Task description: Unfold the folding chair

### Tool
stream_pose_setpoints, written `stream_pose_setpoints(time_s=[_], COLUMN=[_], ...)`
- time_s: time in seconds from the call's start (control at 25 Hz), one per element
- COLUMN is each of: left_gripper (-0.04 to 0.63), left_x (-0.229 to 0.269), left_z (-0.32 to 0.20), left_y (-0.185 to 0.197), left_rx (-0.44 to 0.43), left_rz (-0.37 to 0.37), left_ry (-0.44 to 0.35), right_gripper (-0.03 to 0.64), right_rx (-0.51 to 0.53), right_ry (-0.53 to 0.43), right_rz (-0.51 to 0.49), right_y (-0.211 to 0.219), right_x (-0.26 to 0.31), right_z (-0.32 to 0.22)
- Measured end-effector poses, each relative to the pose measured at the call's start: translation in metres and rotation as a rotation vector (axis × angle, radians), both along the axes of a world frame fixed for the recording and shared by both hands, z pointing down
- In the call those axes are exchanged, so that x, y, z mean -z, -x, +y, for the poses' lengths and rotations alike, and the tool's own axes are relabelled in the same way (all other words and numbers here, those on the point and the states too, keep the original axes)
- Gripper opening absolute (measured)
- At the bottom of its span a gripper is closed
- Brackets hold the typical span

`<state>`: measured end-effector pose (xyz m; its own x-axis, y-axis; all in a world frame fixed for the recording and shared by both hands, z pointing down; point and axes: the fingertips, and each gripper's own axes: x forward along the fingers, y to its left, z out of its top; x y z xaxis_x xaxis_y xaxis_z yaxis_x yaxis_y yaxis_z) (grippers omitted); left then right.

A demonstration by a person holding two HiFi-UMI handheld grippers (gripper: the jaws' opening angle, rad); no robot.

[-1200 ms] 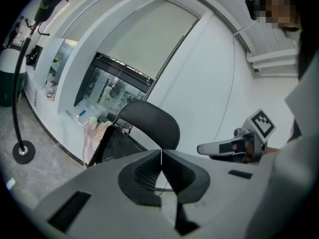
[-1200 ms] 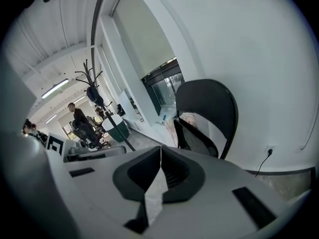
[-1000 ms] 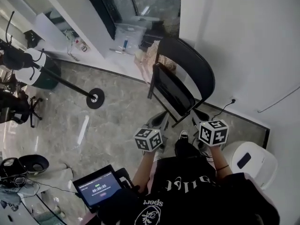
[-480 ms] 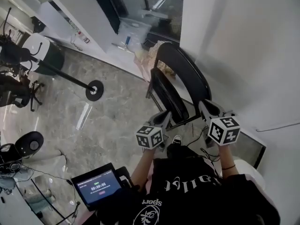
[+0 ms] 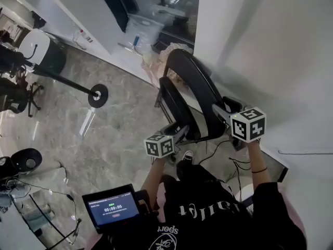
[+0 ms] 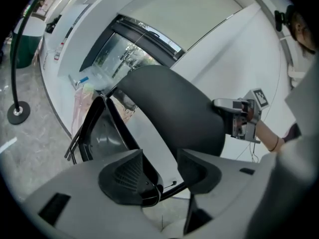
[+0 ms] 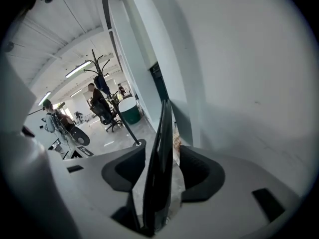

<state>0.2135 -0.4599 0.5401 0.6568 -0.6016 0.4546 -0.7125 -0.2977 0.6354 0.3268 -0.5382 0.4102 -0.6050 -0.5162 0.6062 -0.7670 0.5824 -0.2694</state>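
Observation:
A black folding chair (image 5: 193,90) leans folded against the white wall. My left gripper (image 5: 177,133) is at its lower front, below the seat (image 6: 99,133). Its jaws have just been opening and stand apart, with a thin frame tube (image 6: 172,187) between them that the pads do not touch. My right gripper (image 5: 222,110) is at the side edge of the backrest (image 6: 174,108). Its jaws have also just been opening, and the chair's edge (image 7: 162,128) stands between the fingers with a gap on each side. From the left gripper view (image 6: 162,169) the right gripper (image 6: 238,118) shows beside the backrest.
A coat stand with a round base (image 5: 97,94) stands on the marble floor at the left. A tablet (image 5: 111,208) sits near my legs. Plastic bags (image 5: 136,33) lie behind the chair by the window. Cables (image 5: 237,163) run along the wall. People sit far off (image 7: 99,103).
Both hands have moved forward onto the chair: the left to its lower front, the right up and out to the backrest's side edge.

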Motion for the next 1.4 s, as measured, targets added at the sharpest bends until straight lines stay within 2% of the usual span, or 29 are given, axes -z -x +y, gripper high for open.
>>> stream_pose_setpoints(time_s=[0.2,0.48,0.56,0.64,0.72,0.76,0.84,0.92,0.96,1.2,1.28,1.4], left_gripper=[0.237,0.242,0.242,0.242,0.242,0.245,0.245,0.233,0.207,0.182,0.159,0.090], left_x=[-0.045,-0.094,-0.098,-0.099,-0.098,-0.099,-0.102,-0.107,-0.109,-0.109,-0.105,-0.096], left_z=[-0.027,-0.054,-0.064,-0.077,-0.088,-0.092,-0.094,-0.093,-0.093,-0.091,-0.088,-0.079], left_y=[0.005,-0.002,-0.008,-0.016,-0.021,-0.022,-0.022,-0.021,-0.020,-0.018,-0.018,-0.011], left_rx=[0.049,0.051,0.066,0.109,0.170,0.193,0.203,0.199,0.202,0.193,0.174,0.156], left_rz=[-0.003,0.050,0.087,0.169,0.254,0.270,0.241,0.203,0.197,0.174,0.188,0.276], left_ry=[0.112,0.220,0.233,0.246,0.260,0.265,0.262,0.260,0.264,0.282,0.271,0.283], right_gripper=[0.199,0.198,0.198,0.196,0.139,0.113,0.098,0.094,0.094,0.089,0.086,0.084], right_rx=[0.090,0.139,0.136,0.117,0.101,0.099,0.099,0.098,0.098,0.097,0.095,0.093], right_ry=[0.008,0.124,0.137,0.155,0.171,0.170,0.161,0.162,0.163,0.162,0.163,0.177], right_rz=[0.023,-0.025,-0.032,-0.046,-0.053,-0.041,-0.015,-0.013,-0.014,-0.017,-0.018,-0.009], right_y=[0.012,0.030,0.034,0.038,0.043,0.044,0.044,0.043,0.043,0.043,0.041,0.046], right_x=[-0.007,-0.018,-0.020,-0.024,-0.026,-0.027,-0.029,-0.029,-0.029,-0.032,-0.032,-0.030], right_z=[-0.020,-0.035,-0.037,-0.040,-0.041,-0.041,-0.041,-0.042,-0.042,-0.043,-0.042,-0.035])
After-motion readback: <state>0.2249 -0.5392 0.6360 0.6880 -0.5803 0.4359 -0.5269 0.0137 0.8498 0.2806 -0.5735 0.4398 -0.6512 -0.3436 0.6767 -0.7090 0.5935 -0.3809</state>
